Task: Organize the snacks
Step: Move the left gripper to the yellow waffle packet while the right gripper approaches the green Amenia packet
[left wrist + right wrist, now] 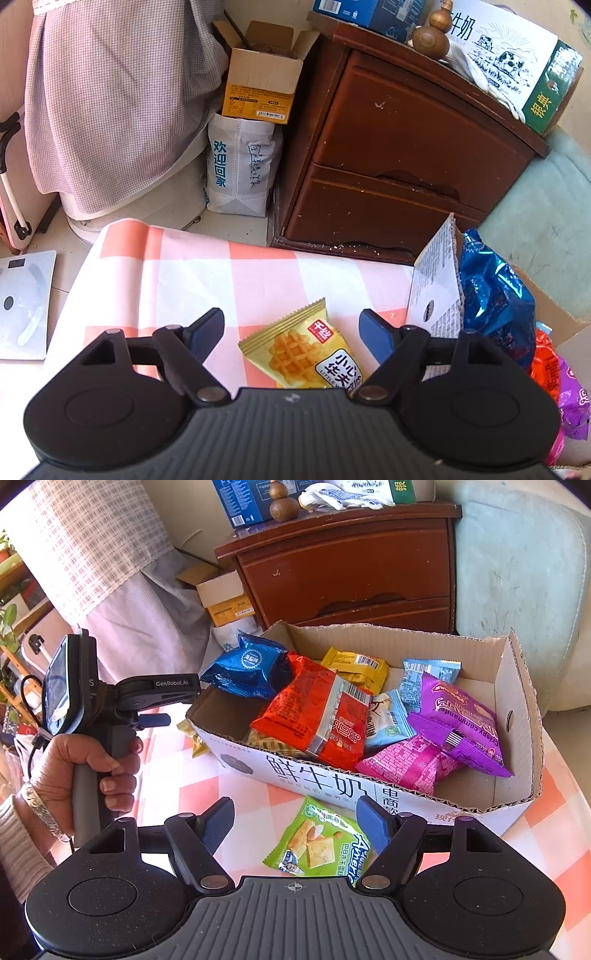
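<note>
Yellow waffle packet (301, 352) is lying flat on the checked tablecloth (192, 266), between the spread, empty jaws of the left gripper (291, 328). Right gripper (295, 823), also gaping, is straddling the green cracker packet (319, 840) beside the cardboard box (517, 716). Risk: slick flat wrappers slipping out when pinched.

A lived-in home, likely a bedroom: a dark wooden nightstand (399, 147) with two drawers stands beside a pale green upholstered seat (517, 572), a bathroom scale (24, 302) lies on the tiled floor (near draped checked fabric (110, 92)), and a checked cloth covers the worktop (177, 273).
</note>
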{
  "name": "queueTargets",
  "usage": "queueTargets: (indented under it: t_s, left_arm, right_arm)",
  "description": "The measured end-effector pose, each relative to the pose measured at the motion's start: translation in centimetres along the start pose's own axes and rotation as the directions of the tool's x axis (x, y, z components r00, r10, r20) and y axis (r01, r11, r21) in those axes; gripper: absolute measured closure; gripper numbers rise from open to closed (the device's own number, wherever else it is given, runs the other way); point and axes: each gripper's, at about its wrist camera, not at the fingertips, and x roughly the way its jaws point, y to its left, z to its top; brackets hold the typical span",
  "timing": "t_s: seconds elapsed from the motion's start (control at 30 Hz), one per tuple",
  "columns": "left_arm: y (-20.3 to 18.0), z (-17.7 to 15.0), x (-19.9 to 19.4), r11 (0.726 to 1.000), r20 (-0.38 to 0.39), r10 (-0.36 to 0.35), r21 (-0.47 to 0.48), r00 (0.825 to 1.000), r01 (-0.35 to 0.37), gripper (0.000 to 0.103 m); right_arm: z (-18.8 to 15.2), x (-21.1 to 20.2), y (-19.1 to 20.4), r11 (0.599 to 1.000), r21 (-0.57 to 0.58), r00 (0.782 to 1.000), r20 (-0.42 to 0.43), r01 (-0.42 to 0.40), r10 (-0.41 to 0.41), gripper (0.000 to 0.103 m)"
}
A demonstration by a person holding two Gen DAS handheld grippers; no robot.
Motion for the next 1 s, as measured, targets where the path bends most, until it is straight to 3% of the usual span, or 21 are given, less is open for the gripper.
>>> queueTargets:
  t_s: [0.2, 0.37, 0.53, 0.67, 1.0]
  left_arm:
    - [1.1, -0.7, 0.7, 0.999, -0.027, 0.028, -0.022, 0.999, -0.029, 0.021]
    - [0.4, -1.4, 0.2, 0.995, -0.038, 0.063, 0.086, 0.997, -0.060, 0.018]
    - [1.1, -1.9, -0.8, 0.991, -0.074, 0.089, 0.109, 0.993, -0.081, 0.014]
    - [1.8, -2.3, -1.9, 0.980, -0.102, 0.105, 0.182, 0.989, -0.086, 0.014]
    - [5.1, -4.8, -5.3, 0.960, -0.179, 0.061, 0.279, 0.982, -0.008, 0.014]
  right_arm:
    - [0.2, 0.4, 0.2, 1.000, -0.006, 1.000, 0.002, 0.013, -0.013, 0.029]
    - [0.4, 0.5, -0.3, 0.999, 0.022, 1.000, 0.006, 0.025, -0.026, 0.029]
    - [0.5, 0.7, -1.0, 0.997, 0.072, 1.000, -0.012, 0.017, -0.016, 0.029]
    - [0.4, 1.0, -1.7, 0.993, 0.121, 0.999, -0.039, 0.013, -0.008, 0.029]
    - [-0.2, 2.1, -2.2, 0.988, 0.151, 0.996, -0.093, 0.031, -0.017, 0.029]
